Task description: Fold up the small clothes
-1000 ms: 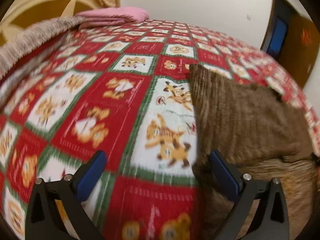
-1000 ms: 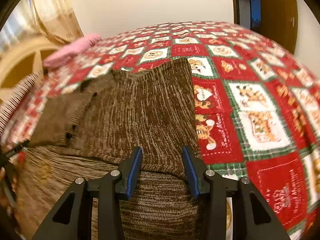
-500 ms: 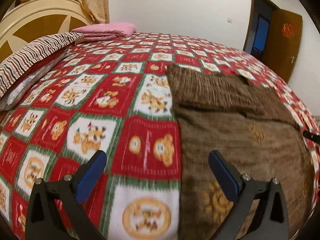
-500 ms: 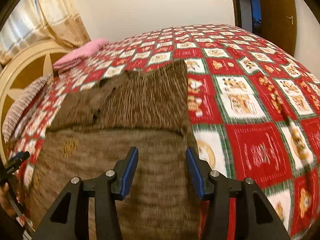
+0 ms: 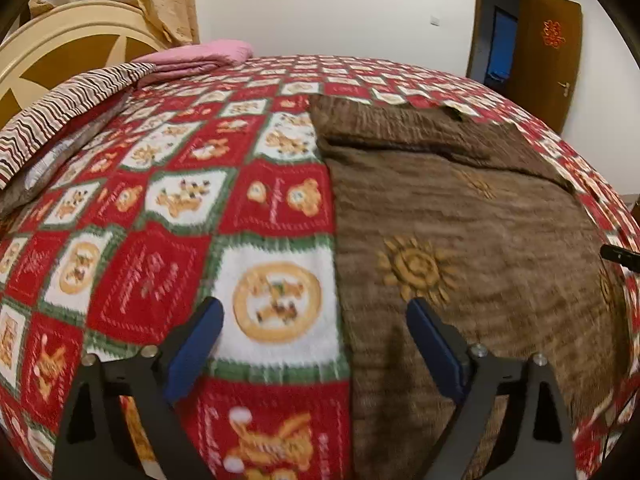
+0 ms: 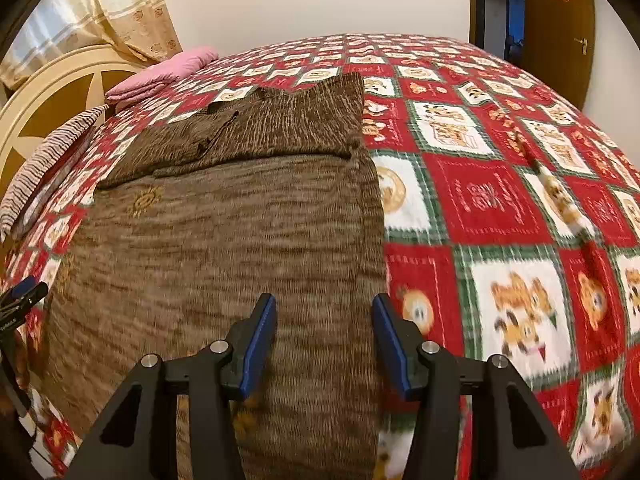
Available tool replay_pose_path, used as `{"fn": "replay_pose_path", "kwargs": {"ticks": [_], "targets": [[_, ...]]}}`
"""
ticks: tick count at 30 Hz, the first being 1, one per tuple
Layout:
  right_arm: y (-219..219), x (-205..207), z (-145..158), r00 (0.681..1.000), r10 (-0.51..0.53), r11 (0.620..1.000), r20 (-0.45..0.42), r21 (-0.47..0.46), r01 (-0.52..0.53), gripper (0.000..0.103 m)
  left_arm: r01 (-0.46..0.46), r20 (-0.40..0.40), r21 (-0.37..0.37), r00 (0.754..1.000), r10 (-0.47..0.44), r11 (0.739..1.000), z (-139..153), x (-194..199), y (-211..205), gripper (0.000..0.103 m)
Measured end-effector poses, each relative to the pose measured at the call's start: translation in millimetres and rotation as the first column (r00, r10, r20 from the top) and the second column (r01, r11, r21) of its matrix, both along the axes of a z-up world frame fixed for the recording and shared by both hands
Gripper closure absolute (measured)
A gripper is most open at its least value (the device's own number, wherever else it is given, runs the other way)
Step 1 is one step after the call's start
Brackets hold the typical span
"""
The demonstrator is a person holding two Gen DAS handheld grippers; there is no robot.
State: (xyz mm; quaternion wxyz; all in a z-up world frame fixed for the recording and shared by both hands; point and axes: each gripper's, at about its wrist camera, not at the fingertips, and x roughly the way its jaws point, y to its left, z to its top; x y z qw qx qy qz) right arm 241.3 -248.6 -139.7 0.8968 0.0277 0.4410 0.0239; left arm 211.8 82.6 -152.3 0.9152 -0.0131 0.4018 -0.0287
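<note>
bed (image 5: 168, 264) under a fleecy red, white and green patchwork blanket with cartoon prints. brown ribbed knit garment (image 6: 224, 240) lies flat on it, top part folded down, gold sun motifs, long axis running away from both cameras. left gripper (image 5: 314, 322) fingers wide, just narrowing, straddling the garment's left edge. right gripper (image 6: 324, 322) half open, just widening, over the right edge, gripping nothing.

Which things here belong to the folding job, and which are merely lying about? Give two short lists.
Belonging to the job:
brown knitted garment
left gripper
right gripper

Lying about:
pink folded bedding
striped pillow
patterned bedspread
curtain
door
</note>
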Motion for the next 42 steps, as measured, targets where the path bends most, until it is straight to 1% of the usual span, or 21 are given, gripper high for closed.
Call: {"fn": "replay_pose_path", "kwargs": {"ticks": [1, 2, 4, 8, 11, 13, 18, 24, 35, 39, 41, 42], "targets": [[1.0, -4.3, -0.4, 1.0, -0.001, 1.0, 0.001, -0.001, 0.001, 0.047, 0.005, -0.004, 0.003, 1.0, -0.005, 1.0, -2.1, -3.7, -0.6, 0.009], [1.2, -11.2, -1.5, 1.0, -0.009, 1.0, 0.004, -0.003, 0.009, 0.04, 0.009, -0.007, 0.006, 1.0, -0.009, 1.0, -3.7, -7.0, -1.7, 0.009], [3.2, -21.2, -5.3, 1.0, -0.012, 1.0, -0.001, 0.002, 0.012, 0.034, 0.018, -0.013, 0.013, 1.0, -0.017, 1.0, -7.0, -14.4, -3.9, 0.009], [12.6, -37.0, -8.8, 1.0, -0.004, 0.999, 0.013, -0.049, 0.005, 0.034, 0.029, -0.016, 0.013, 0.999, -0.029, 0.999, -10.8, -27.4, -4.4, 0.009], [14.0, -45.0, -9.9, 1.0, -0.011, 0.999, 0.014, -0.039, 0.011, 0.032, 0.036, -0.024, 0.0, 0.999, -0.036, 0.999, -12.5, -34.8, -4.2, 0.01], [14.6, -50.1, -10.9, 1.0, -0.012, 0.999, 0.014, -0.04, 0.012, 0.032, 0.045, -0.021, 0.006, 0.999, -0.045, 0.999, -12.5, -40.2, -6.2, 0.012], [17.0, -63.3, -13.6, 1.0, -0.012, 0.999, 0.013, -0.039, 0.013, 0.03, 0.061, -0.031, 0.025, 0.998, -0.06, 0.998, -15.1, -50.8, -12.4, 0.012], [23.5, -76.0, -16.8, 1.0, -0.005, 0.998, 0.009, -0.058, 0.005, 0.026, 0.068, -0.033, 0.036, 0.997, -0.066, 0.997, -17.4, -58.5, -16.4, 0.012], [28.7, -98.5, -23.2, 1.0, 0.014, 0.997, 0.009, -0.073, -0.013, 0.025, 0.073, -0.039, 0.05, 0.997, -0.071, 0.996, -19.7, -71.6, -21.3, 0.012], [30.3, -105.3, -24.6, 1.0, 0.022, 0.997, 0.003, -0.077, -0.021, 0.024, 0.079, -0.045, 0.043, 0.996, -0.077, 0.996, -19.5, -75.9, -23.1, 0.016], [31.6, -108.8, -25.6, 1.0, 0.028, 0.996, -0.002, -0.081, -0.028, 0.024, 0.084, -0.046, 0.039, 0.996, -0.082, 0.996, -19.5, -78.4, -24.9, 0.021], [31.9, -110.2, -26.0, 1.0, 0.03, 0.996, -0.004, -0.082, -0.03, 0.024, 0.088, -0.045, 0.034, 0.995, -0.086, 0.996, -19.3, -80.0, -25.6, 0.025]]}}
